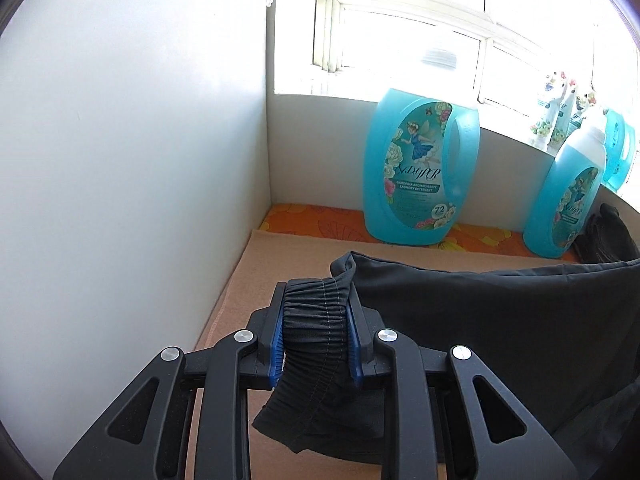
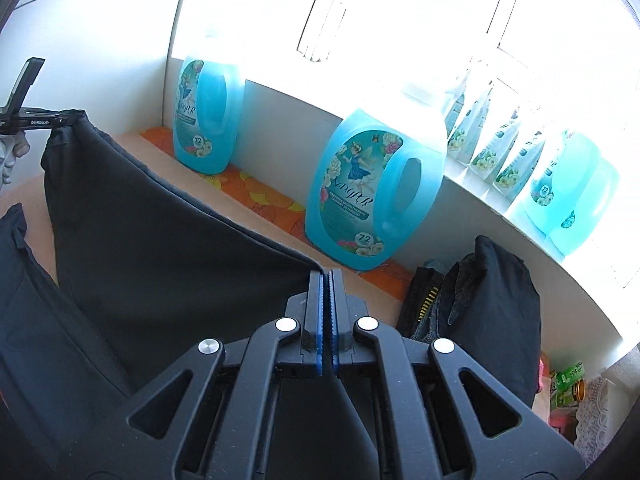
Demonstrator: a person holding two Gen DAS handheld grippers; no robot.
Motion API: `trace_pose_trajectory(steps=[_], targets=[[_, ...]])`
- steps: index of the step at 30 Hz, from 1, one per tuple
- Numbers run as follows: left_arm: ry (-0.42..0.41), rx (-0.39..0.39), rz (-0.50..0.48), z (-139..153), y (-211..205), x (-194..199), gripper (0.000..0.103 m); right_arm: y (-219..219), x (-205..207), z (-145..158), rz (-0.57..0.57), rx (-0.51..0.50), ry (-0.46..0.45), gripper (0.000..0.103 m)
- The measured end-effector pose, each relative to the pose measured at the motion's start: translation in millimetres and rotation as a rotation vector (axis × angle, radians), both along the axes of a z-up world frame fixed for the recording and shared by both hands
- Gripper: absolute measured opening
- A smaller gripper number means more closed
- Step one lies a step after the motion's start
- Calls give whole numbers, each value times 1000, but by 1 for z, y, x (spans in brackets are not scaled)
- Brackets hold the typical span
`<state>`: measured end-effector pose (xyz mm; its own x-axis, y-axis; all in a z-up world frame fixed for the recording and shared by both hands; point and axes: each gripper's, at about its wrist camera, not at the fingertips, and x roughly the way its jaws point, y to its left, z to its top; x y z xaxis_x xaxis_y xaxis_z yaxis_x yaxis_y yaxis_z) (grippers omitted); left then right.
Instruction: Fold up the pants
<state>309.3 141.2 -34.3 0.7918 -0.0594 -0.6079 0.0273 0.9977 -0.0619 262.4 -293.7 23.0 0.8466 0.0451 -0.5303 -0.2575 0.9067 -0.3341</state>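
Observation:
Dark grey pants (image 1: pixel 500 320) hang lifted and stretched between both grippers above the tan table (image 1: pixel 248 280). My left gripper (image 1: pixel 316 292) is shut on the gathered elastic waistband (image 1: pixel 312 328), which fills the gap between the blue pads. In the right wrist view my right gripper (image 2: pixel 325 274) is shut, its pads pinching a thin top edge of the pants (image 2: pixel 160 240) at the tips. The fabric runs from there up to the left gripper (image 2: pixel 68 118) at the far left, where a person's hand (image 2: pixel 12 156) shows.
Two blue detergent bottles (image 1: pixel 420 176) (image 1: pixel 568 208) stand on an orange floral cloth (image 1: pixel 312 220) under the window. A heap of dark clothes (image 2: pixel 492 300) lies at the right. White wall (image 1: pixel 120 160) bounds the left side. Pouches (image 2: pixel 500 148) line the sill.

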Motion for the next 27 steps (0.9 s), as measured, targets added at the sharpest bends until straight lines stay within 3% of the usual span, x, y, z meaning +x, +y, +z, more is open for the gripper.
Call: trace_pose_trajectory(steps=[6, 13, 19, 27], targets=[[-73, -31, -23, 19, 7, -40, 23, -1, -61, 26, 13, 10, -75, 3], [-86, -32, -54, 3, 13, -104, 23, 3, -160, 21, 46, 46, -97, 3], [-55, -70, -72, -29, 20, -153, 23, 4, -222, -23, 51, 113, 4, 3], [-12, -116, -101, -58, 27, -210, 23, -4, -252, -98, 10, 150, 190, 3]])
